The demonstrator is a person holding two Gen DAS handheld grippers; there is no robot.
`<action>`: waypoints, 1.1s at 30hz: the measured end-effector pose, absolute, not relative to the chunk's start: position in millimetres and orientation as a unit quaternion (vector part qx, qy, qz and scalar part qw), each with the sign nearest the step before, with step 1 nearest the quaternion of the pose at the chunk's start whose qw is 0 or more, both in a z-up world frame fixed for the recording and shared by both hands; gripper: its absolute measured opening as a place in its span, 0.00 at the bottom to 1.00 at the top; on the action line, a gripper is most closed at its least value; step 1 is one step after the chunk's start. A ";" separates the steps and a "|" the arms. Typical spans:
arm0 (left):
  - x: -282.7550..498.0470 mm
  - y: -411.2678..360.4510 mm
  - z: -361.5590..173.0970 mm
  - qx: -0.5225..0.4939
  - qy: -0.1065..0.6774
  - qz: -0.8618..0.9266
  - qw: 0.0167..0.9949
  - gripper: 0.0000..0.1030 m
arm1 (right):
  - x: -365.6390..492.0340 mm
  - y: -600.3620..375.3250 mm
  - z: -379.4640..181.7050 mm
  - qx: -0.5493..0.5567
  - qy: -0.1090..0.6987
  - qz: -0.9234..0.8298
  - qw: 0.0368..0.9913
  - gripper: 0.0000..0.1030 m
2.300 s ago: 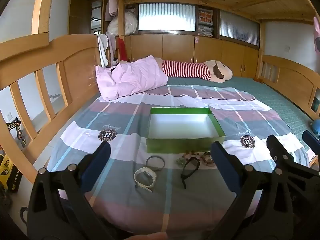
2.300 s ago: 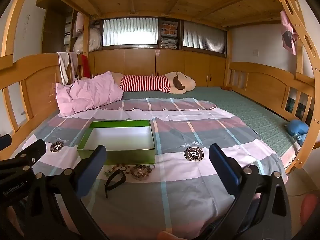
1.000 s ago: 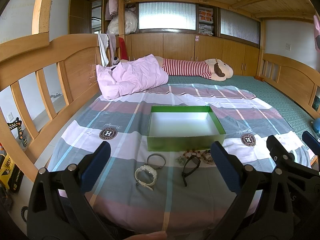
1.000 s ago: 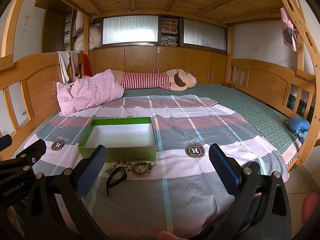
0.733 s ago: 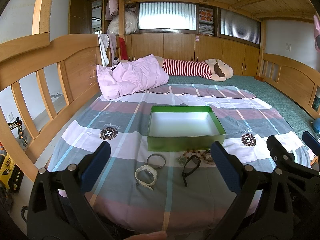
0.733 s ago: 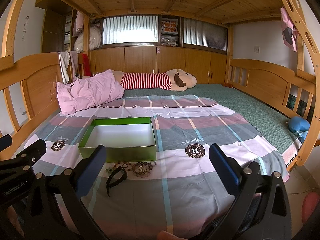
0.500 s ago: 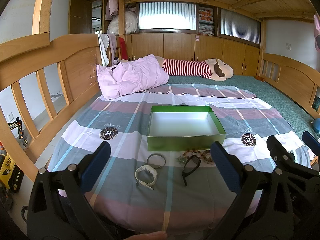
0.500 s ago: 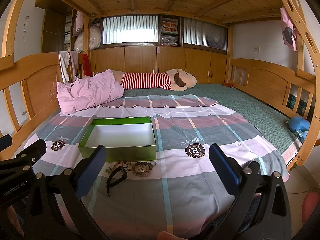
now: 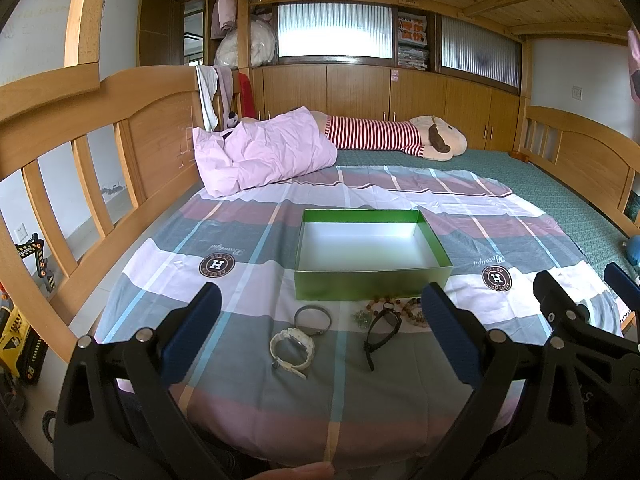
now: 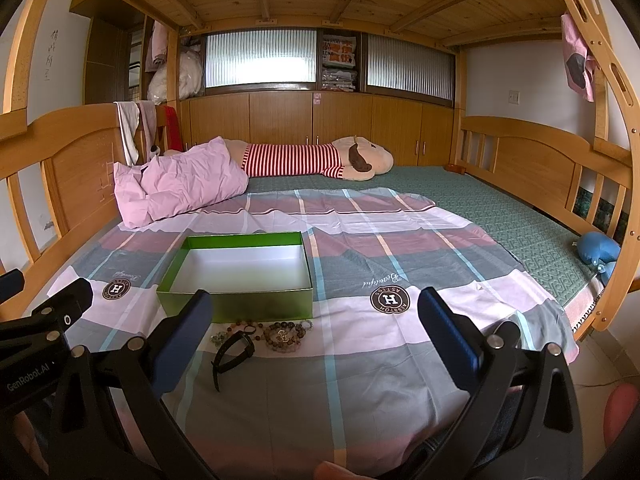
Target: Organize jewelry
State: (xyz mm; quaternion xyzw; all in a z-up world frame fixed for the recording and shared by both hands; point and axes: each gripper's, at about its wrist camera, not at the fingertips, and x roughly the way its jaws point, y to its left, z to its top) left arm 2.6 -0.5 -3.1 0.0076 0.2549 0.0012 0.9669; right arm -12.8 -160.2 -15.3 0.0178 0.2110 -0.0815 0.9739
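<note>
An open green box (image 9: 372, 292) with a white inside sits empty on the striped bedsheet; it also shows in the right wrist view (image 10: 240, 306). In front of it lie a white watch (image 9: 291, 347), a grey bangle (image 9: 313, 317), a black watch (image 9: 383, 328) (image 10: 234, 350) and beaded bracelets (image 9: 414, 312) (image 10: 285, 332). My left gripper (image 9: 320, 328) is open and empty, held above the bed's near edge over the white watch. My right gripper (image 10: 316, 332) is open and empty, near the beads.
A pink pillow (image 9: 264, 152) and a striped plush toy (image 9: 400, 140) lie at the far end. Wooden bed rails run along the left (image 9: 80, 140) and right (image 10: 540, 168). A blue object (image 10: 598, 252) lies at the right edge. Yellow toy excavators (image 9: 20, 336) stand on the floor.
Both grippers have stayed open. The views have shifted only slightly over the last two seconds; the jewelry and box have not moved.
</note>
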 end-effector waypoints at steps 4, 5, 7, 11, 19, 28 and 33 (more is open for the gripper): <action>1.1 4.0 -2.4 0.007 0.256 0.001 0.967 0.96 | -12.8 -160.1 -15.7 0.018 0.212 -0.081 0.974 0.97; 1.1 4.7 -2.9 0.006 0.257 0.001 0.966 0.96 | -11.3 -159.8 -18.6 0.018 0.212 -0.082 0.974 0.97; 0.2 6.3 -6.3 0.006 0.260 0.001 0.966 0.96 | -13.6 -157.7 -30.3 0.018 0.214 -0.081 0.973 0.97; 5.5 13.0 -26.8 0.000 0.286 -0.010 0.958 0.96 | -6.3 -161.2 -39.7 0.020 0.226 -0.063 0.972 0.97; 47.8 28.4 -86.7 -0.018 0.396 -0.013 0.918 0.96 | 50.6 -176.5 -103.9 0.052 0.373 -0.018 0.926 0.88; 97.0 57.1 -140.0 -0.038 0.472 0.013 0.881 0.96 | 105.2 -158.6 -160.6 0.070 0.472 0.030 0.879 0.62; 128.2 69.2 -162.1 -0.047 0.497 0.025 0.866 0.86 | 144.1 -142.0 -171.7 0.081 0.479 0.052 0.872 0.58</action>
